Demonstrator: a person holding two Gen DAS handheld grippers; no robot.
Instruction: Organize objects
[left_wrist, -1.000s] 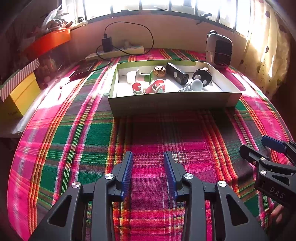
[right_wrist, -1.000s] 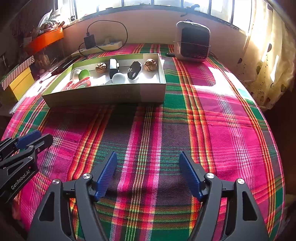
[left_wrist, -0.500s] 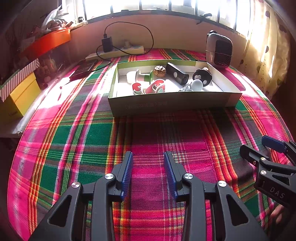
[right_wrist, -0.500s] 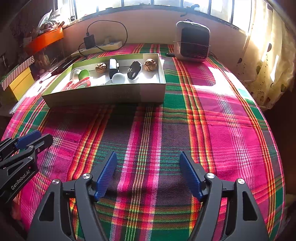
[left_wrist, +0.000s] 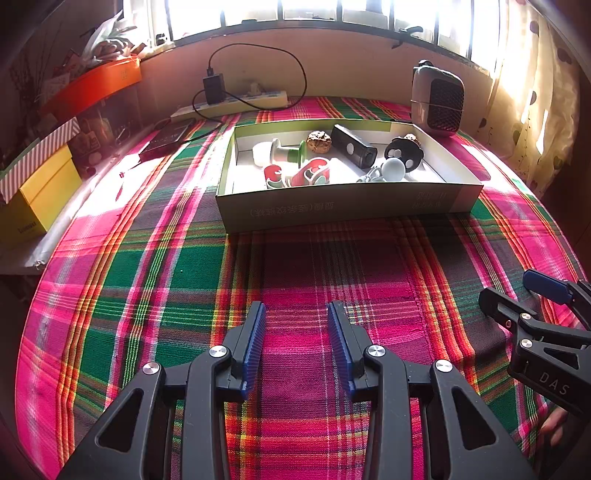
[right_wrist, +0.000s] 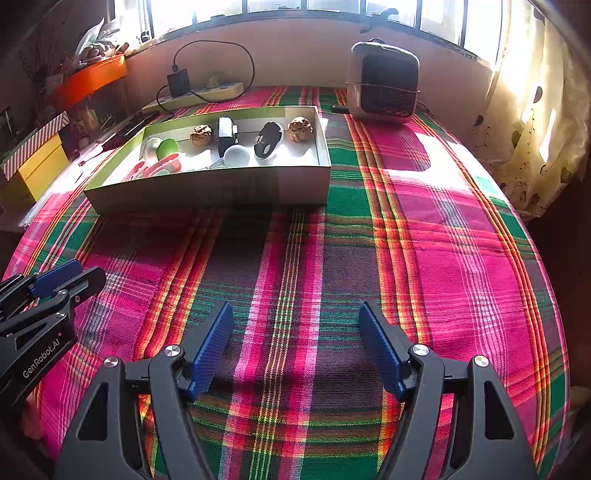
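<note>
We see the shallow cardboard box (left_wrist: 347, 206) far across the plaid cloth, holding cookies, a glossy black mouse (right_wrist: 269, 139) and a white ball, so we're between steps, left gripper (left_wrist: 296, 341) and right gripper (right_wrist: 295, 345) both apart, empty, needing a long forward reach.

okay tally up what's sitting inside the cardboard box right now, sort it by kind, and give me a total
Inside the cardboard box:
Walnut-like brown balls: 2
Black rectangular gadgets: 1
Black-and-white oval gadgets: 1
White round pieces: 1
White-and-green spool-shaped pieces: 1
Red, white and green toys: 2
Total: 8, though the low front wall may hide more.
</note>
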